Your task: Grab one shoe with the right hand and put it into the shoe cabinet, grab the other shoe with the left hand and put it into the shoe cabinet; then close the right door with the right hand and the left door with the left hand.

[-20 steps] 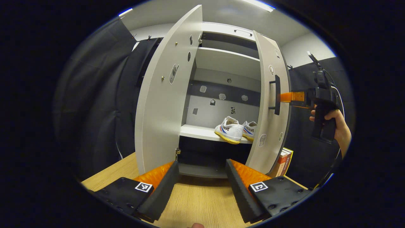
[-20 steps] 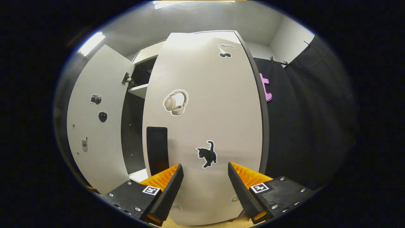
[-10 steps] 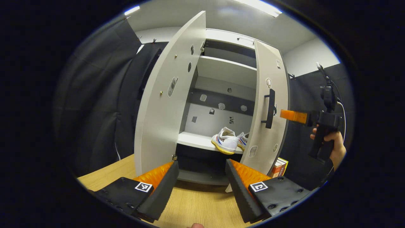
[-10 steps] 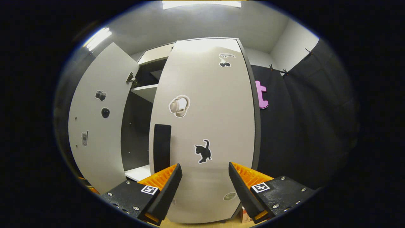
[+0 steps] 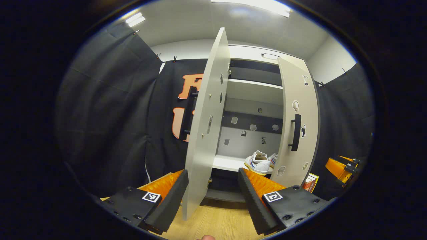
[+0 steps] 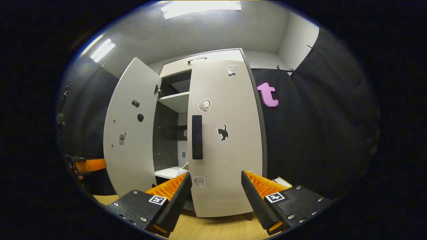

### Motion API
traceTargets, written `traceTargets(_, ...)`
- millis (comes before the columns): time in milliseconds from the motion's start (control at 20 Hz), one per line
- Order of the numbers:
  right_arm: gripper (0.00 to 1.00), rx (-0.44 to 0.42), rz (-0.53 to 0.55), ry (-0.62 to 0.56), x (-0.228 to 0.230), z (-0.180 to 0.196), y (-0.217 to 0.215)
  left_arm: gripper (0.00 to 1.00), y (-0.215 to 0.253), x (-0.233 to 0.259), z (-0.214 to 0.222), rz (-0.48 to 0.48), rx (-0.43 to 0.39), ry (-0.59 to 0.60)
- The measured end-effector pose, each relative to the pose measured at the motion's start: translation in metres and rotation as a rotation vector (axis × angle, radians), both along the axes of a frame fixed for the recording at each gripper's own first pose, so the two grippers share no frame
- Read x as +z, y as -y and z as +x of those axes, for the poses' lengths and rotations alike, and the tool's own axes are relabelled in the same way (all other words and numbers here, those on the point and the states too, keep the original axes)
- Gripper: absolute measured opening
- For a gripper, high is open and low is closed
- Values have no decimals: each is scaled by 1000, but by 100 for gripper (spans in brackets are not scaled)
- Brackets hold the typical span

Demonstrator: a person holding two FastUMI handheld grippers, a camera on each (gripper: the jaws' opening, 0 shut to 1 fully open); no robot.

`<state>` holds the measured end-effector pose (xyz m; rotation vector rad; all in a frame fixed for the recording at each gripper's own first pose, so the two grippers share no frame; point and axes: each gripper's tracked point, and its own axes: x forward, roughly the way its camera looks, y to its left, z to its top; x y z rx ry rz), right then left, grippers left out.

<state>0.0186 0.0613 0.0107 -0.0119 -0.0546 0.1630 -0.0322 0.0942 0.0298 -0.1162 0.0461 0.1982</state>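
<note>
The left door point(image 5: 203, 133) stands edge-on just ahead of the left gripper point(image 5: 212, 196), whose fingers are spread and empty, its long axis upright.

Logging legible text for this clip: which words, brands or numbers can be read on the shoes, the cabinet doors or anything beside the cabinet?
No text here is legible.
White shoes: side lettering too small to read.
Books beside the cabinet: print too blurred to read.
Right door and left door: picture stickers only, no words.
</note>
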Motion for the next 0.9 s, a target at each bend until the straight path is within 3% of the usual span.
traceTargets(100, 92, -4, 13, -23, -14, -13, 2, 92, -11, 4, -5, -10, 26, -3)
traceTargets(200, 92, -11, 25, -49, -25, -20, 6, 96, -28, 11, -8, -14, 61, 6)
traceTargets(400, 92, -18, 39, -114, -43, -23, 13, 92, -101, 39, -4, 15, 188, 16)
traceTargets(500, 92, -19, 51, -126, -45, -23, 14, 96, -138, 53, 10, -10, 222, 25)
traceTargets(550, 92, -26, 50, -125, -46, -23, 16, 93, -153, 58, 20, -16, 230, 32)
traceTargets(600, 92, -32, 48, -121, -45, -22, 18, 99, -165, 63, 31, -17, 224, 49)
traceTargets(900, 92, -51, 24, -103, -36, -21, 24, 96, -184, 57, 103, 22, 144, 42)
